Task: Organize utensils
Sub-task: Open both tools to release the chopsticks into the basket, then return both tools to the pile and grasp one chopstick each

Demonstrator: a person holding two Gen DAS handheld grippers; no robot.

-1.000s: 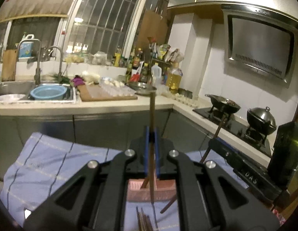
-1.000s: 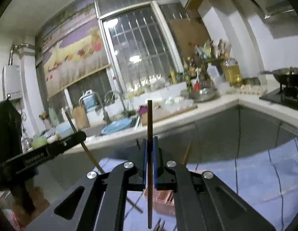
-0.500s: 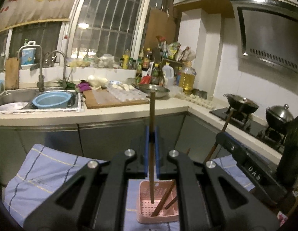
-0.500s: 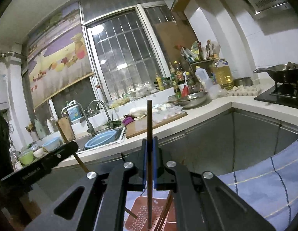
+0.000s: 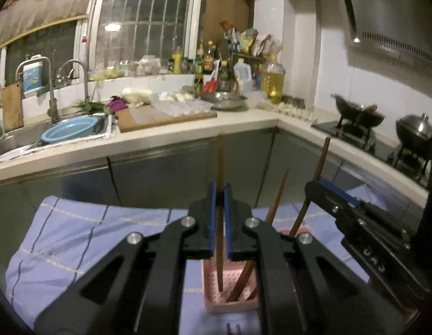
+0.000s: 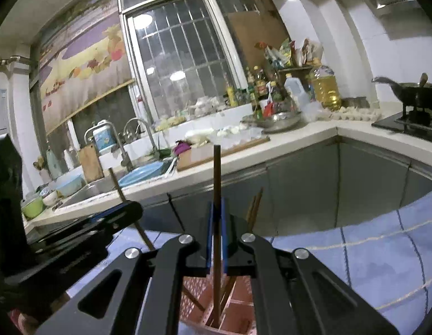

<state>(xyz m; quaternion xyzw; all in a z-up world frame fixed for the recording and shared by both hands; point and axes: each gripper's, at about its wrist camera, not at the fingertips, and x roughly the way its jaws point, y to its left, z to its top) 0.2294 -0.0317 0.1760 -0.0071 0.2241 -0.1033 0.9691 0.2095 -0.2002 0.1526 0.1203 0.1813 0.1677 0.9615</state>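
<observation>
Both chopsticks have been lowered into the pink basket (image 5: 230, 304) near the cloth's (image 5: 76, 240) front edge, each light, stiff, slippery chopstick (image 5: 220, 240) pinched mid-shaft by the nearly closed left gripper (image 5: 219, 220) and right gripper (image 6: 216, 237).

Basket (image 5: 230, 304) on cloth (image 5: 76, 240), chopsticks (image 5: 245, 276) in basket, counter (image 5: 188, 131) behind

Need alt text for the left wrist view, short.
The left gripper holds a brown chopstick upright, its lower end inside a pink basket on a blue checked cloth. More chopsticks lean in the basket; kitchen counter behind.
</observation>
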